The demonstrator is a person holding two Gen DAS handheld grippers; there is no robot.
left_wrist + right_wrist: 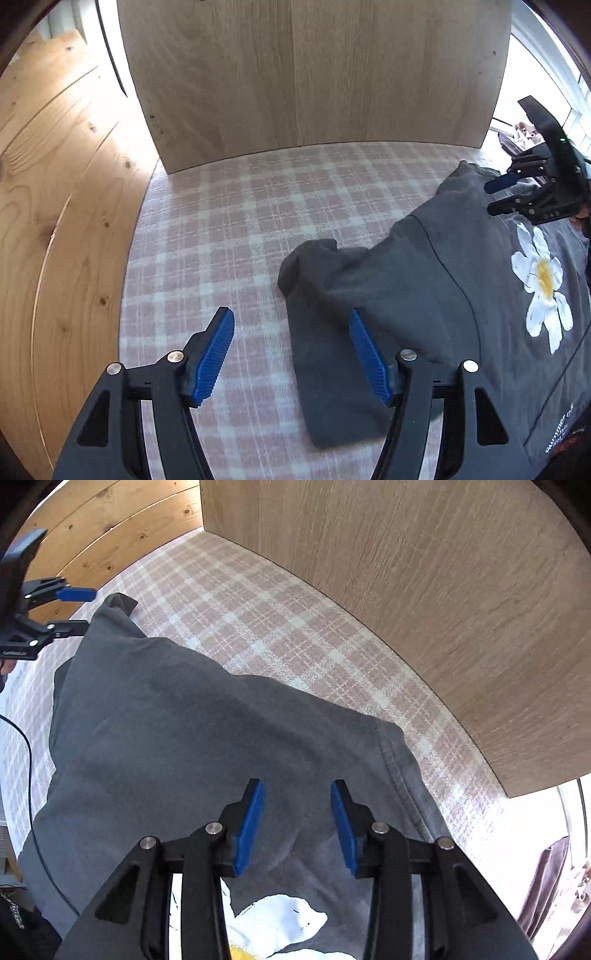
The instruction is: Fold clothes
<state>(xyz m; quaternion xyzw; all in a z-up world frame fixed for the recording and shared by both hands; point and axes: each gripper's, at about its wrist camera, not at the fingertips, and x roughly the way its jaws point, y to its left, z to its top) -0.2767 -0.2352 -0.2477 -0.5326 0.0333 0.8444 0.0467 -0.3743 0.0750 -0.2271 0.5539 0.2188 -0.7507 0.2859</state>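
Pine boarding [55, 192] runs down the far left of the left wrist view, and beside it a pink checked cloth [221, 229] covers the surface that carries the work; whether that is a bed or a bench I cannot tell. At its back stands a pale wooden panel [314, 74].

Next along, the left tongs [291, 356] hang released, their jaws spread wide and holding nothing. One blue pad sits over bare check, the other over the edge of the sleeve [325, 332], which sticks out from the body of the garment and lies rumpled at its end.

Further right lies the grey T-shirt [443, 280], print side up, with a white daisy [543, 288] on its chest. It rests on the cloth near the panel, its upper part bunched, not flat.

Furthest right, the right tongs [297, 821] hover over the shirt's upper part, above the daisy [273, 919], also released and empty, close to the hemmed edge [402, 782].

The step in hand looks like taking hold for a fold. To do it well, the left tongs should close on the sleeve edge, catching both layers, while the right takes the shoulder or hem in line with it. Lifting together, keeping the fabric taut between them, should smooth the bunching and give a straight crease.
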